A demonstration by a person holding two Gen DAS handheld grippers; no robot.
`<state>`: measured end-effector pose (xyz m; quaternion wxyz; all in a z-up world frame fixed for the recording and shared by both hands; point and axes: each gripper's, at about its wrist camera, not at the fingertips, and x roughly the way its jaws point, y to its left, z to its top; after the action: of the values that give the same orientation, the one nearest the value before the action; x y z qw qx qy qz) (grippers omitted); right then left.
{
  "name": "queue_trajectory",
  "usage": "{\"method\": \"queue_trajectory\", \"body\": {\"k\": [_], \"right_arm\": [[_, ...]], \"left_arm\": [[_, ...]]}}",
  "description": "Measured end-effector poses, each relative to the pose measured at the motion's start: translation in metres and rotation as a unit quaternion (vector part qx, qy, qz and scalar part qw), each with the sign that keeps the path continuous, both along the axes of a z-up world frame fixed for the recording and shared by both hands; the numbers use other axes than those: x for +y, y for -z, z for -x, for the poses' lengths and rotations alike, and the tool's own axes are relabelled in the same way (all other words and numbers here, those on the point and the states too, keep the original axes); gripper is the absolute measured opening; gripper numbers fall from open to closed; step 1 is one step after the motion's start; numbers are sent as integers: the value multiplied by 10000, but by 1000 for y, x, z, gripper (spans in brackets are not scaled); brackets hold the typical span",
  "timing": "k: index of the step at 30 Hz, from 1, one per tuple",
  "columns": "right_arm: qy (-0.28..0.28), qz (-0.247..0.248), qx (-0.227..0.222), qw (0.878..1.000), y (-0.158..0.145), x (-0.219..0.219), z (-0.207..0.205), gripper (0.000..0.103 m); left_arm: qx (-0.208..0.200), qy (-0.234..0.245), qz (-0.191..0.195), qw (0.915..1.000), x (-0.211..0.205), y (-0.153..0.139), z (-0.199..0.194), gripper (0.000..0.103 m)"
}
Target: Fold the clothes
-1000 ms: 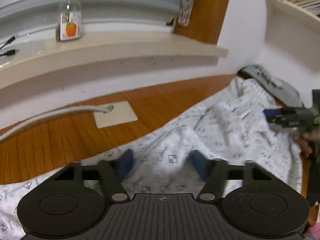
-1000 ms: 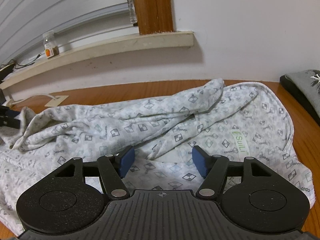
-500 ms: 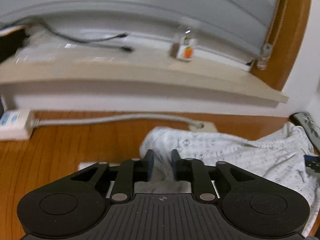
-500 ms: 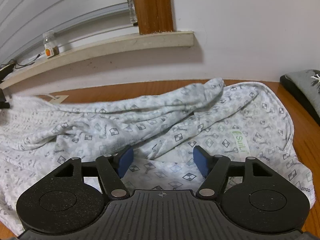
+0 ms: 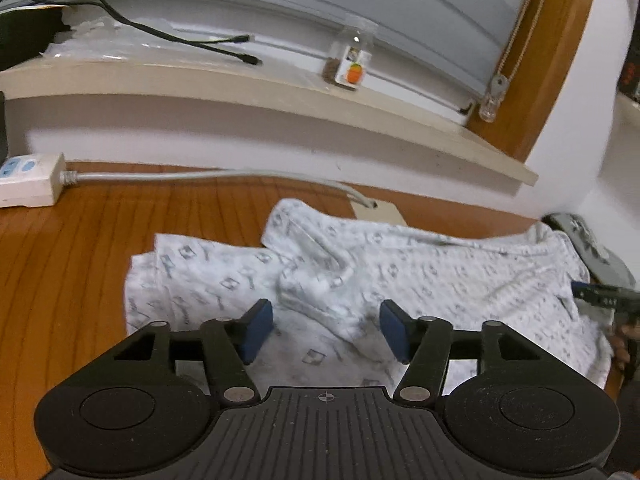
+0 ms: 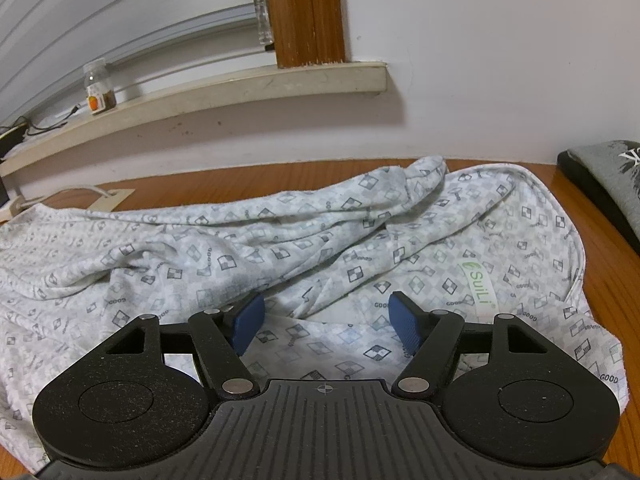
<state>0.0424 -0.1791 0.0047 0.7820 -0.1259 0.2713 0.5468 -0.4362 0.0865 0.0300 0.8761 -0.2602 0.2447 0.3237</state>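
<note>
A white garment with a grey check print (image 5: 400,272) lies spread and wrinkled on the wooden floor (image 5: 80,272). My left gripper (image 5: 325,320) hovers over its left end with the jaws opening. A low fold of fabric lies between the blue pads (image 5: 256,326), which do not press on it. My right gripper (image 6: 326,316) stands open over the garment (image 6: 240,248) near its green label (image 6: 478,280), holding nothing. In the left wrist view the right gripper's tip (image 5: 592,294) shows at the far right edge, with part of a hand below it.
A white power strip (image 5: 28,180) and its grey cable (image 5: 200,176) lie along the wall, leading to a floor plate (image 5: 380,214). A window sill (image 6: 240,88) carries a small bottle (image 6: 98,88) and black wires. A folded grey garment (image 6: 608,176) lies at the right.
The left gripper closed on the garment's edge and drew it leftward, then opened and let the fabric drop on the floor. The garment now lies more stretched out. The right gripper kept still.
</note>
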Motion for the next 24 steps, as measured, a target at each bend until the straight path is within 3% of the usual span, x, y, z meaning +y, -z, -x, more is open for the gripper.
{"method": "queue_trajectory", "body": {"k": [2,3,4,6,11,12,13,15,17,24], "right_arm": [[2,-2,1,10000,0,0,0,68],[4,-6,3,10000,0,0,0,69],[6,-10,8,10000,0,0,0,69],[6,-21,27,10000,0,-1,-1,69],[4,-23,24,10000,-1,0,-1,69],[4,-26,24,10000,-1,0,-1,69],[4,-26,23,10000,-1,0,-1,69],[5,-26,20,10000,-1,0,-1,69],[2,-11,0,10000,-1,0,-1,69],[31,24,-37,10000,-1,1,0,70]], "left_arm": [[43,0,-60,10000,2,0,-7,53],[33,2,-91,10000,2,-1,-9,27],[16,5,-120,9999,1,-3,-10,8],[-74,-9,-289,9996,-6,-17,-6,8],[-218,140,-678,9974,-46,-69,13,11],[-167,193,-685,9973,-55,-75,18,16],[-63,269,-668,9974,-63,-76,23,28],[133,231,-682,9973,-71,-71,30,50],[306,105,-603,9977,-68,-60,38,52],[303,-119,-226,9992,-36,-29,40,63]]}}
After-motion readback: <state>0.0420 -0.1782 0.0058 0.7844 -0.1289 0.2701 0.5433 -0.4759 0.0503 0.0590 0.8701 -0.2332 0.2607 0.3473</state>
